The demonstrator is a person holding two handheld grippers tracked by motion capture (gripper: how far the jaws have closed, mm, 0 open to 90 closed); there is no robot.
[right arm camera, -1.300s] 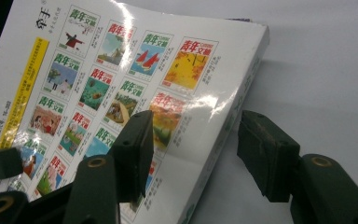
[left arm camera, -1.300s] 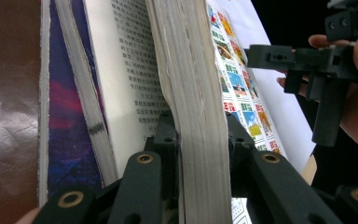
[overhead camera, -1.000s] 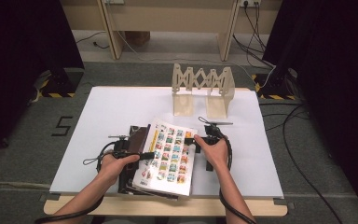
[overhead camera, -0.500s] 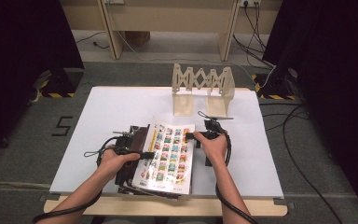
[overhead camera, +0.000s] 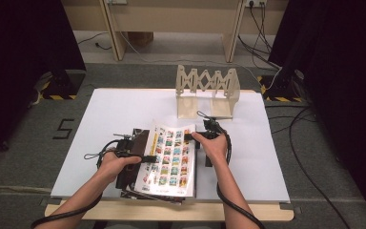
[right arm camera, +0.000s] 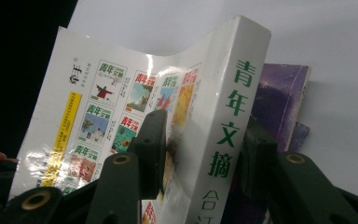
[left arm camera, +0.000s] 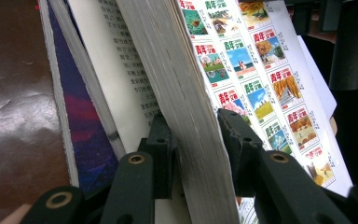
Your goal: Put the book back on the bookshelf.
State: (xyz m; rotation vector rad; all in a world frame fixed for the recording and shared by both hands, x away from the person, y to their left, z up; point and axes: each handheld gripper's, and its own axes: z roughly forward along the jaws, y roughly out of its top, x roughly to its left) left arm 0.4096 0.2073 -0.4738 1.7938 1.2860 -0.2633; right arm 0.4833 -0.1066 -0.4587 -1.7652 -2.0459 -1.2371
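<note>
A thick white book (overhead camera: 170, 155) with a cover of small coloured pictures is held tilted above a stack of books near the table's front edge. My left gripper (overhead camera: 147, 158) is shut on its page-edge side; in the left gripper view the jaws (left arm camera: 198, 135) clamp the block of pages (left arm camera: 177, 84). My right gripper (overhead camera: 189, 137) is shut on the spine side. In the right gripper view its jaws (right arm camera: 203, 140) straddle the white spine (right arm camera: 233, 116) with green characters.
Under the held book lie a dark brown book (overhead camera: 133, 143) and a purple one (right arm camera: 279, 98). A folding wooden rack (overhead camera: 208, 90) stands at the back of the white table (overhead camera: 124, 109), just beyond the right hand.
Both grippers have carried the book a little farther from the person and tipped it more upright. The grips have not changed.
</note>
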